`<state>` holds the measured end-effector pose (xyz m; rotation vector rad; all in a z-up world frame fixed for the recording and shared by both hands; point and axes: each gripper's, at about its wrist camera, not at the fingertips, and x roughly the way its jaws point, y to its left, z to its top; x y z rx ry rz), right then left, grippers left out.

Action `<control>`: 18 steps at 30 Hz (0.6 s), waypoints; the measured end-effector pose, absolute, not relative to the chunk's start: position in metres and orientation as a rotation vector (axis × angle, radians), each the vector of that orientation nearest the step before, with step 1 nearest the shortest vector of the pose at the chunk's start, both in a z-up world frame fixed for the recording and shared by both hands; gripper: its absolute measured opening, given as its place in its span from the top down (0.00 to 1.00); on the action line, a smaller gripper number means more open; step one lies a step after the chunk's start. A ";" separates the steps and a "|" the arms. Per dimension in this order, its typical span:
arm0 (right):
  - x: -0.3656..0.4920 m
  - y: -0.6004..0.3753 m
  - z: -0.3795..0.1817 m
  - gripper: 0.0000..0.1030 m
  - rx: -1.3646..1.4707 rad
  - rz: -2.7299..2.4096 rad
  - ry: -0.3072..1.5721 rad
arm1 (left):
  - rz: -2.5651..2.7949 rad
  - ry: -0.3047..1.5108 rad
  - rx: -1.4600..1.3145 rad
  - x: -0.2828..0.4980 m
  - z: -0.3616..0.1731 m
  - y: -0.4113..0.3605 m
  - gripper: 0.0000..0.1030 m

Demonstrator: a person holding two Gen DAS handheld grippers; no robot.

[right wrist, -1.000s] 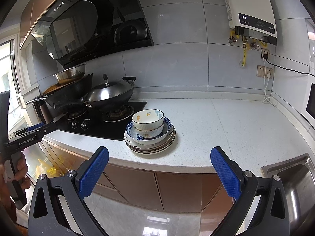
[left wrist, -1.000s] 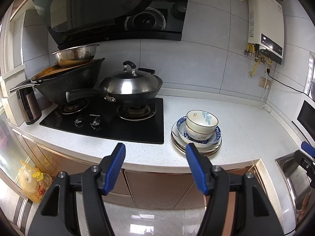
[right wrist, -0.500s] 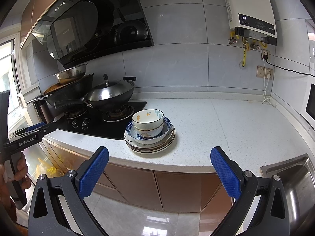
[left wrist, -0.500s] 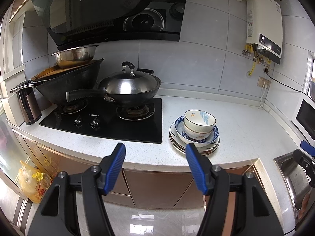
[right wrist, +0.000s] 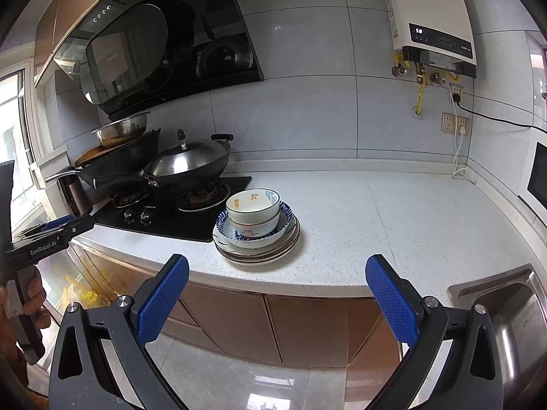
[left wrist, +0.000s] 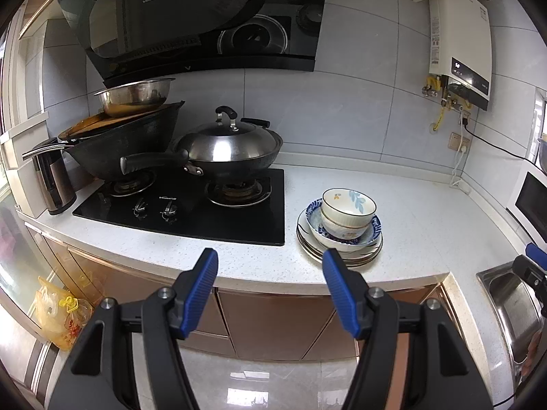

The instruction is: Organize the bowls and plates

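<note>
A stack of dishes stands on the white counter right of the stove: two white bowls [left wrist: 348,210] nested in a blue-rimmed bowl [left wrist: 371,235], on several plates [left wrist: 307,244]. The same bowls [right wrist: 253,208] and plates [right wrist: 259,254] show in the right wrist view. My left gripper [left wrist: 270,266] is open and empty, in front of the counter edge, left of the stack. My right gripper [right wrist: 277,282] is open wide and empty, held back from the counter edge below the stack.
A black gas stove [left wrist: 191,208] holds a lidded wok [left wrist: 229,152] and a second wok with a steel basin [left wrist: 133,97]. A steel sink [right wrist: 512,311] lies at the right. A water heater [right wrist: 430,17] hangs on the tiled wall. White countertop [right wrist: 393,218] stretches right of the stack.
The left wrist view has shifted slightly, so the stack sits a little more to the left and nearer. The right gripper has hardly moved. Both stay open.
</note>
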<state>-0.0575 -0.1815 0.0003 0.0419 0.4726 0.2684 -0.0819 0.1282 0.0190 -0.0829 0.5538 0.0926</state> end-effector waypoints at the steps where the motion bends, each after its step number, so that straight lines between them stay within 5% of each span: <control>1: -0.059 -0.183 0.001 0.01 0.044 0.263 0.472 | 0.095 0.554 -0.082 -0.084 0.019 0.129 0.40; 18: -0.065 -0.188 0.001 0.01 0.050 0.245 0.468 | 0.104 0.543 -0.083 -0.088 0.023 0.137 0.40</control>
